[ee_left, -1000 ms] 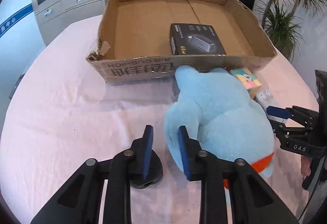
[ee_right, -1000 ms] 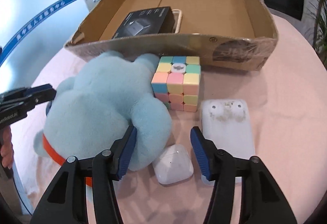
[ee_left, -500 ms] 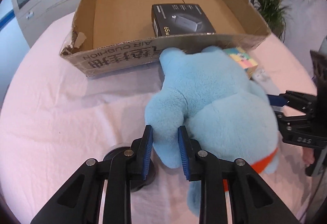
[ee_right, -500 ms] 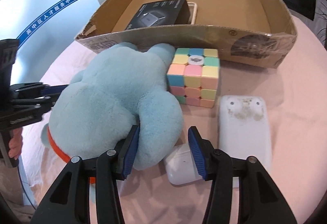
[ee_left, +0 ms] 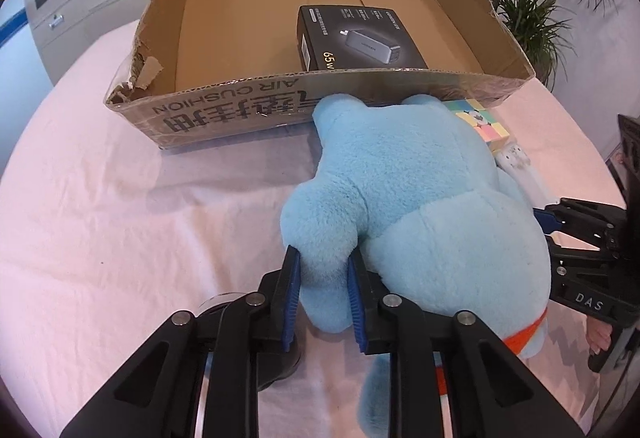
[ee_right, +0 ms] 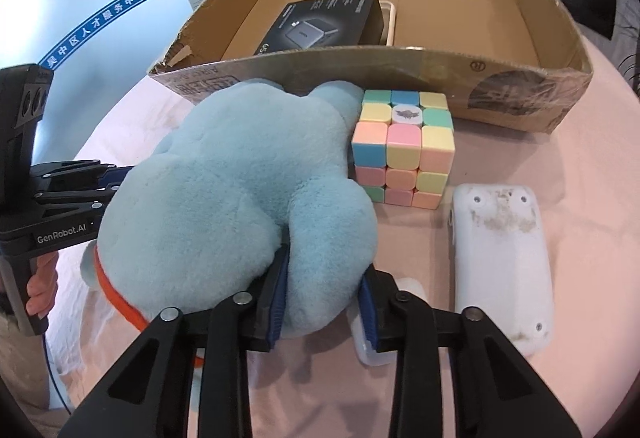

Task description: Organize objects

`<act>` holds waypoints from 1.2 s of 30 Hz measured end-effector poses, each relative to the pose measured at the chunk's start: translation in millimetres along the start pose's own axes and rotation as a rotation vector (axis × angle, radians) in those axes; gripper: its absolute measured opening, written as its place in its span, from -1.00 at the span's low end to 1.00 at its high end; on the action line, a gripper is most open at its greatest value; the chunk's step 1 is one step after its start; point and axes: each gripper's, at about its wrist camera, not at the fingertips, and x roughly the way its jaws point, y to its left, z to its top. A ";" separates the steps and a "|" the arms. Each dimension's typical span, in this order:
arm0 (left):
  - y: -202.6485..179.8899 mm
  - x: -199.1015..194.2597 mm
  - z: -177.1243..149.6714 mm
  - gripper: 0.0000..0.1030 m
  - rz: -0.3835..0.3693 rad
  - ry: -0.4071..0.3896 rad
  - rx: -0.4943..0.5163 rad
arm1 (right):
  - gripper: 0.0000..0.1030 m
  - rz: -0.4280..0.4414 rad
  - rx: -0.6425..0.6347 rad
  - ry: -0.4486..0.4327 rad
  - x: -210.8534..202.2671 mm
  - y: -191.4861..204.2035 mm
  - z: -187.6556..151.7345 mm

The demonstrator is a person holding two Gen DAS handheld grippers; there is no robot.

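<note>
A light blue plush toy [ee_left: 404, 206] with an orange collar lies on the pink tablecloth in front of an open cardboard box [ee_left: 224, 110]. My left gripper [ee_left: 322, 298] is shut on one plush limb. My right gripper [ee_right: 322, 298] is shut on another limb of the plush [ee_right: 240, 190]. The box [ee_right: 520, 94] holds a black charger box [ee_left: 356, 38], also seen in the right wrist view [ee_right: 320, 24]. Each gripper shows in the other's view, at the plush's sides.
A pastel puzzle cube [ee_right: 404, 146] stands right of the plush against the box wall. A white power strip [ee_right: 500, 258] lies right of it. A small white earbud case [ee_right: 368, 342] sits under my right finger. A dark round object [ee_left: 260, 358] lies under my left gripper.
Both grippers moved forward onto the plush and closed on its limbs. The plush shifted slightly toward the box.
</note>
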 end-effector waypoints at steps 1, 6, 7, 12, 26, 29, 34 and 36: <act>-0.9 -2.4 -1.0 -0.66 0.004 -0.008 -0.001 | -0.46 -0.011 0.000 -0.005 -2.0 2.6 -0.1; -13.0 -43.0 -1.2 -1.00 -0.137 -0.083 0.006 | -0.46 -0.025 -0.005 -0.067 -28.3 18.0 -2.5; -19.5 -50.8 0.2 -1.00 -0.145 -0.098 0.022 | -0.46 0.009 -0.011 -0.096 -38.6 22.7 -2.6; -60.6 -66.7 0.0 -1.00 -0.099 -0.119 0.156 | -0.46 -0.059 -0.110 -0.127 -58.5 59.1 5.2; 34.9 -38.3 -13.4 -0.39 -0.042 -0.055 -0.056 | -0.45 -0.031 0.083 -0.083 -37.5 -13.4 -19.8; 30.3 -36.4 -13.5 -0.31 -0.044 -0.055 -0.040 | -0.44 -0.040 0.092 -0.063 -29.2 -20.3 -21.1; 26.0 -35.9 -5.7 -0.26 -0.047 -0.046 -0.034 | -0.40 -0.001 0.104 -0.060 -26.4 -28.5 -19.8; 25.3 -46.6 -4.3 -0.24 -0.071 -0.073 -0.041 | -0.39 -0.003 0.094 -0.057 -26.4 -28.0 -19.4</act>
